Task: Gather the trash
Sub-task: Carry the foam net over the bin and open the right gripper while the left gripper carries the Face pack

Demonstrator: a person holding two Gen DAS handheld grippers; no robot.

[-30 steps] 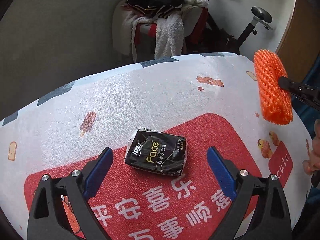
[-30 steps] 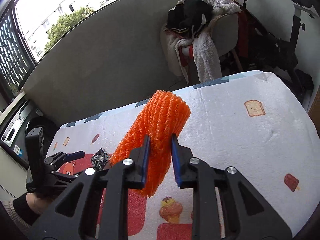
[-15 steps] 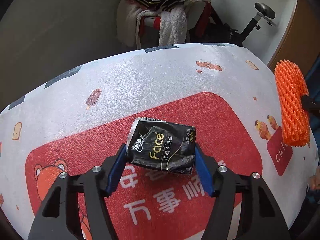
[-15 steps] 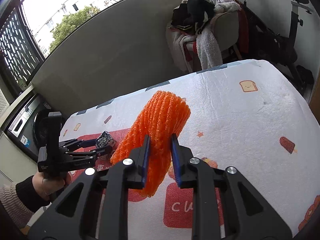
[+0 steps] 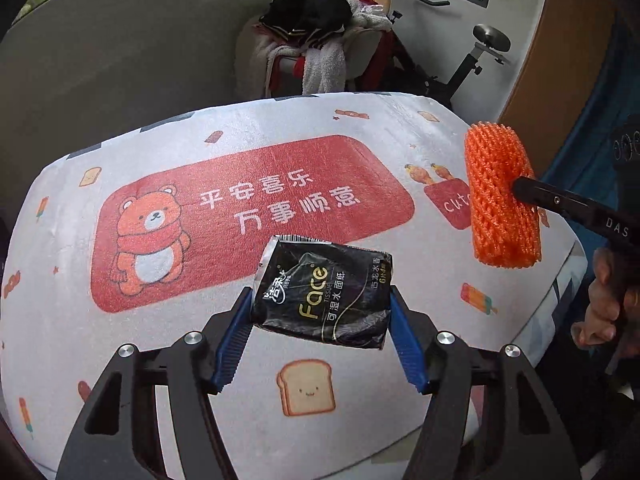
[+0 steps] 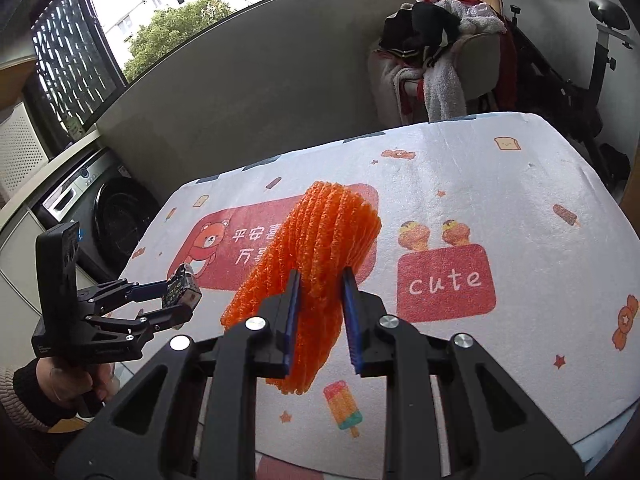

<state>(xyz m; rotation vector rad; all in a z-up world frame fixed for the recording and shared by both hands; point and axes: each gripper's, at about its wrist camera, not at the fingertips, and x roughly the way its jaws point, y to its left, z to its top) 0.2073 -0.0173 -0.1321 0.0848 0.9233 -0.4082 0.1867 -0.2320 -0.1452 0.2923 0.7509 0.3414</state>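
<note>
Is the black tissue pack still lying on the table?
No, it's lifted. The left claw squeezes the tissue pack above the table.

You have a crumpled black tissue packet [image 5: 325, 290] lettered "Face" lifted clear of the cloth near its front edge, and to its right an orange foam net sleeve [image 5: 501, 195], standing roughly upright, likewise raised.

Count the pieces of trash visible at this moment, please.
2. The black tissue packet is clamped in the left gripper, above the table's cloth. The orange foam net is pinched in the right gripper. Others may lie out of frame.
</note>
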